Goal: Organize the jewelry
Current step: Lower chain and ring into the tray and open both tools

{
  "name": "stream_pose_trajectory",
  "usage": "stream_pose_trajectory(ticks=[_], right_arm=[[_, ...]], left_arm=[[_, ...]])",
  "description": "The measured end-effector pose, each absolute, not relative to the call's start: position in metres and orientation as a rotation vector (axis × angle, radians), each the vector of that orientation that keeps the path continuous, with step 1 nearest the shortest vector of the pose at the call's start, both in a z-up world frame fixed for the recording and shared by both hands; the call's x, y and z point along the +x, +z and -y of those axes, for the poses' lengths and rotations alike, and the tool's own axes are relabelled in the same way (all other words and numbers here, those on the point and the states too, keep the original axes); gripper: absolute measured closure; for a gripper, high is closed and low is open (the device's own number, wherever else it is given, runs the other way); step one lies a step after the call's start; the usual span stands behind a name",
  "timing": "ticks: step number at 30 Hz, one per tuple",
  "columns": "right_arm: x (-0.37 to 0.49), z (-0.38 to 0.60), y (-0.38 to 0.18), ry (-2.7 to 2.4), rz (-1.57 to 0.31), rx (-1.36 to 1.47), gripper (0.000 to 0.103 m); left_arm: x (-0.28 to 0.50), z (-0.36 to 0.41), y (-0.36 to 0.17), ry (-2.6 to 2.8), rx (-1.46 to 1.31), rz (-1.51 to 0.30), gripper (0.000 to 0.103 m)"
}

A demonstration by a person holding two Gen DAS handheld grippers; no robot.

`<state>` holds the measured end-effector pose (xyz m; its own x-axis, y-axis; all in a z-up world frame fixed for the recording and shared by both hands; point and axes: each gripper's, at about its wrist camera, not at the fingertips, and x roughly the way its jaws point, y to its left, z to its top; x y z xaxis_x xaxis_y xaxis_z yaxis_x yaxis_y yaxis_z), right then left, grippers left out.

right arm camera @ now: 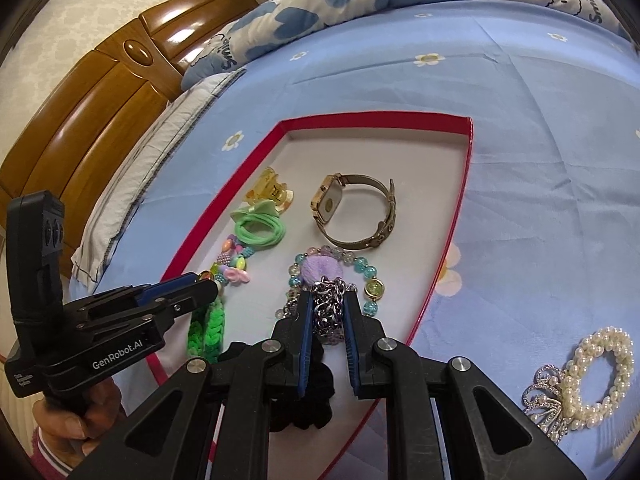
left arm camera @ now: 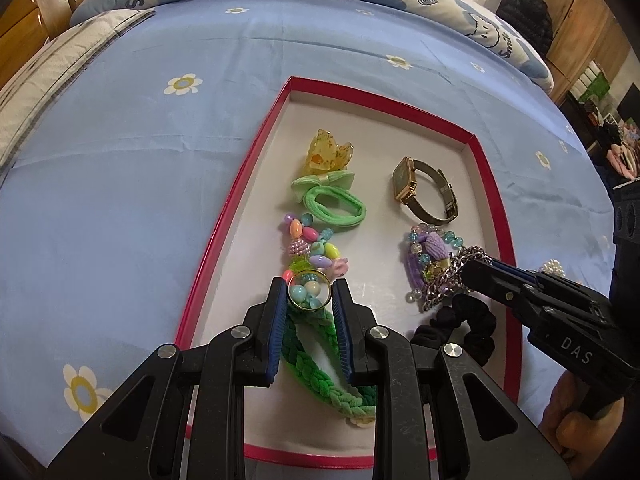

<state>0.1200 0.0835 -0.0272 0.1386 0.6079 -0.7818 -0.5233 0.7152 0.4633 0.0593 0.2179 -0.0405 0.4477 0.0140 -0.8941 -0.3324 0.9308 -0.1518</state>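
A gold ring is clamped by the left gripper over the red tray. A silver chain is clamped by the right gripper.

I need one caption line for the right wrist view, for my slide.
Right gripper holds a silver chain over the red-rimmed tray of jewelry on a bed.

Smooth matt cotton bedsheet; glossy varnished wooden headboard; matt card tray; shiny metal chain; translucent glossy plastic hair claw; metal-mesh watch; braided cloth band; lustrous pearl bracelet.
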Motion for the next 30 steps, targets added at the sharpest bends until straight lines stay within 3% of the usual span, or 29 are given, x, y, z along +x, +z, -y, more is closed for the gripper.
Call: stream_pose_trajectory(ticks=[25, 27, 29, 30], right_arm=[[0.1226, -0.0879, -0.0275, 0.82, -1.182, 0.072, 0.084], [0.1224, -0.0876, -0.0273, 0.821, -1.182, 0.074, 0.082], [0.1225, -0.0865, -0.0263, 0.821, -1.18, 0.079, 0.071], [0.1226, -0.086, -0.026, 0.822, -1.179, 0.082, 0.071]], left_arm=[[0.0626, -0.216, -0.046, 0.226, -0.318, -1.115, 0.079], [0.0628, -0.2166, -0.0469, 0.224, -0.326, -1.121, 0.074], [0.0621, -0.2172, -0.0478, 0.219, -0.338, -1.122, 0.07], [0.0617, -0.2171, -0.0478, 0.218, -0.341, -1.122, 0.068]])
